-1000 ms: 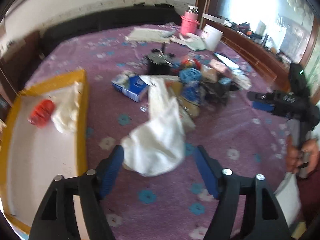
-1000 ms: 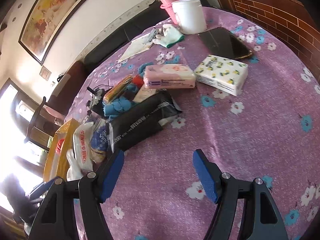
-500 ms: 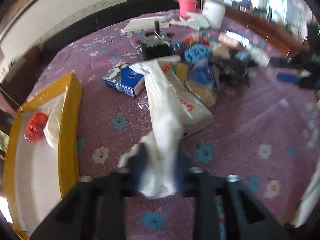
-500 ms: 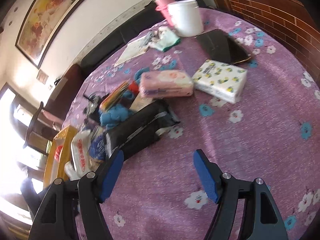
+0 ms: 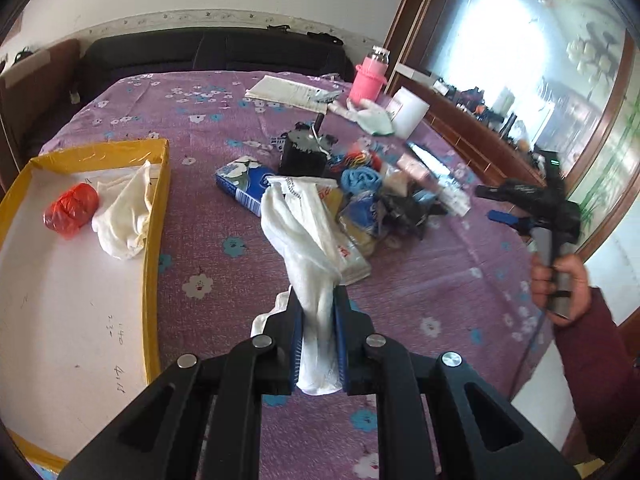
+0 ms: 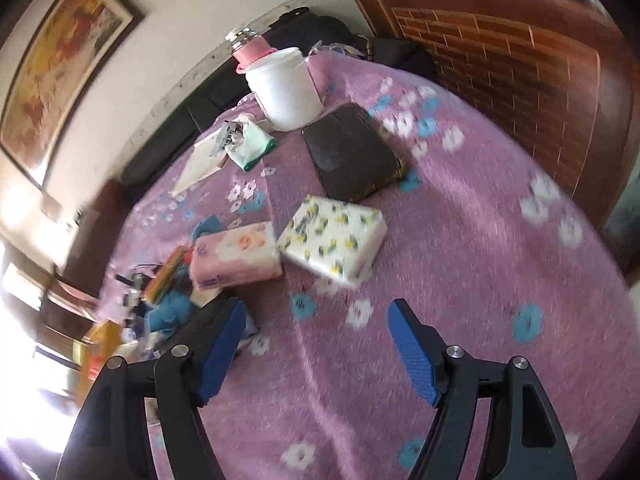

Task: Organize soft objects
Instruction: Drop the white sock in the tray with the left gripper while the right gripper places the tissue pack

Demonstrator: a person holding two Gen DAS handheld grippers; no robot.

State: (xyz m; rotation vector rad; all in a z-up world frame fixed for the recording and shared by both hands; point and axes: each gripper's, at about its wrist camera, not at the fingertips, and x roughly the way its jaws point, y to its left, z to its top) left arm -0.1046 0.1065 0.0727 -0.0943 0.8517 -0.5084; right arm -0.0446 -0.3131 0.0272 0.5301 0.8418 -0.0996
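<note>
My left gripper point(image 5: 318, 308) is shut on a long white cloth point(image 5: 304, 236), whose far end lies over the pile of objects at the table's middle. To its left a yellow-rimmed white tray point(image 5: 154, 208) holds a red bundle point(image 5: 71, 209) and a white cloth point(image 5: 124, 212). My right gripper point(image 6: 316, 324) is open and empty above the purple flowered tablecloth point(image 6: 460, 264), near a pink tissue pack point(image 6: 236, 254) and a white flowered tissue pack point(image 6: 334, 242). It also shows in the left wrist view point(image 5: 500, 206), held by a hand at the right.
The pile holds a blue tissue box point(image 5: 242, 182), a blue yarn bundle point(image 5: 360, 180), a black box point(image 5: 302, 156) and snack packets. A white tub point(image 6: 286, 88), a pink bottle point(image 6: 248, 50), a black tablet point(image 6: 352, 152) and a green-edged cloth point(image 6: 252, 148) lie further off.
My left gripper closed on the white cloth and lifted its near end. My right gripper swung right, away from the black packet toward the tissue packs.
</note>
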